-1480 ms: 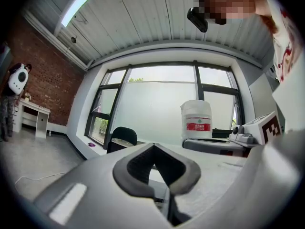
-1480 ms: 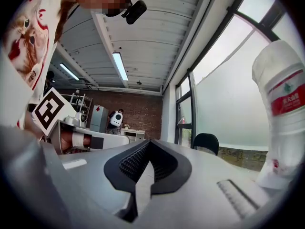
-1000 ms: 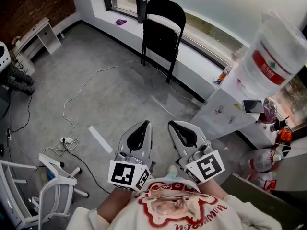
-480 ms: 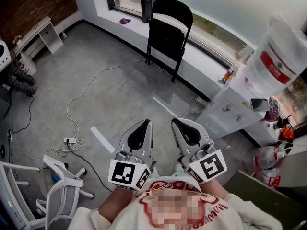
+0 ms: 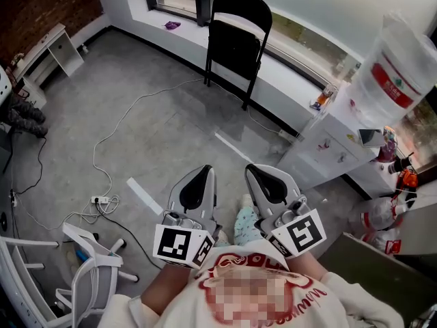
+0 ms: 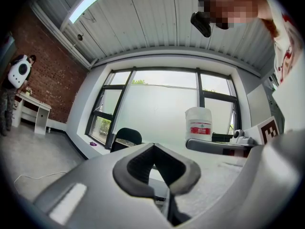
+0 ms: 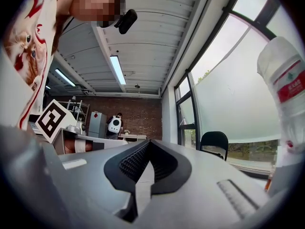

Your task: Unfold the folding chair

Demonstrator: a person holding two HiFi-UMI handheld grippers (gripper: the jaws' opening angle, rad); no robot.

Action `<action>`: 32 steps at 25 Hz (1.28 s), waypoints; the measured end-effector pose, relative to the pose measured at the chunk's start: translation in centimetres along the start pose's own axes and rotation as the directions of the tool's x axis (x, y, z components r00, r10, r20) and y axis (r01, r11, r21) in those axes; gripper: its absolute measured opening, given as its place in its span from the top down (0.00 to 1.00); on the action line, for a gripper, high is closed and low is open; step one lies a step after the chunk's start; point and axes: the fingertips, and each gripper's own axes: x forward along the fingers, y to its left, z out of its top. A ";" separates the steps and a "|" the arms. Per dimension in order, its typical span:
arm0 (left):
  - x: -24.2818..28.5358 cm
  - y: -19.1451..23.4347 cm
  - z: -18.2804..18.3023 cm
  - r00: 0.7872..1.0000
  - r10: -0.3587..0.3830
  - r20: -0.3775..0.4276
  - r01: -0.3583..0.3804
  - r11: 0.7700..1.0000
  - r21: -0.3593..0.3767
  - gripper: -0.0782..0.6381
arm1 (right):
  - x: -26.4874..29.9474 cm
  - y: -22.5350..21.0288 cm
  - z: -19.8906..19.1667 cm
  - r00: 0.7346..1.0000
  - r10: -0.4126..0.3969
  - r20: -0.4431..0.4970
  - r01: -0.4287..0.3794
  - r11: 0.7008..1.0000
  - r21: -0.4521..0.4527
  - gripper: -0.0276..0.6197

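Left claw (image 5: 203, 175) and right claw (image 5: 255, 171) are held side by side close in front of the person's chest, at near centre. Both point forward and away from the body, with their marker cubes (image 5: 180, 245) nearest the torso. Each claw is pressed together, tips meeting, with nothing pinched between the pads. The folding chair (image 5: 234, 36), black, stands folded flat and upright at the far side of the room against the low window sill (image 5: 183, 34), well apart from both claws. The grey floor (image 5: 171, 135) between carries a loose white cable (image 5: 123, 123) and a power strip (image 5: 97, 199) to the left. A large water bottle (image 5: 399, 67) stands far right.
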 end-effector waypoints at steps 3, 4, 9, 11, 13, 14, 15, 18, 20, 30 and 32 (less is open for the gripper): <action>0.2 0.2 -0.2 1.000 0.001 -0.004 -0.001 1.000 0.002 0.89 | 0.3 -0.2 -0.3 1.000 0.002 -0.005 -0.002 1.000 0.005 0.92; 0.3 0.4 -0.2 1.000 0.003 -0.005 -0.003 1.000 0.005 0.89 | 0.5 -0.3 -0.4 1.000 0.007 -0.004 -0.007 1.000 0.006 0.92; 1.6 1.6 0.1 1.000 0.023 -0.003 -0.023 1.000 0.015 0.89 | 2.6 -1.1 -0.3 0.999 0.039 0.013 -0.040 0.999 0.011 0.92; 2.4 2.3 0.3 0.999 0.032 0.000 -0.032 0.999 0.016 0.89 | 3.5 -1.5 -0.3 0.998 0.054 0.014 -0.054 0.999 0.009 0.92; 3.6 2.9 0.3 0.999 0.038 0.002 -0.038 0.999 0.019 0.89 | 4.5 -2.3 -0.4 0.998 0.065 0.016 -0.065 0.998 0.006 0.92; 4.4 3.2 0.3 0.999 0.040 0.003 -0.040 0.999 0.020 0.89 | 5.1 -2.9 -0.4 0.997 0.069 0.019 -0.069 0.998 0.004 0.92; 5.2 3.4 0.3 0.999 0.041 0.003 -0.041 0.999 0.022 0.89 | 5.6 -3.6 -0.5 0.997 0.071 0.021 -0.071 0.997 0.004 0.92; 8.1 4.3 0.4 0.999 0.045 0.002 -0.045 0.999 0.025 0.89 | 7.5 -6.3 -0.6 0.997 0.070 0.029 -0.070 0.997 0.006 0.92; 10.3 5.0 0.6 0.999 0.050 0.006 -0.050 0.998 0.027 0.89 | 8.9 -8.2 -0.3 0.997 0.074 0.033 -0.075 0.997 0.004 0.92; 20.7 6.7 2.2 0.998 0.053 0.037 -0.054 0.997 0.049 0.89 | 14.5 -16.9 1.1 0.993 0.098 0.068 -0.096 0.995 -0.024 0.92; 22.5 6.7 2.3 0.998 0.050 0.036 -0.051 0.997 0.050 0.89 | 15.2 -18.7 1.2 0.993 0.092 0.068 -0.091 0.996 -0.017 0.92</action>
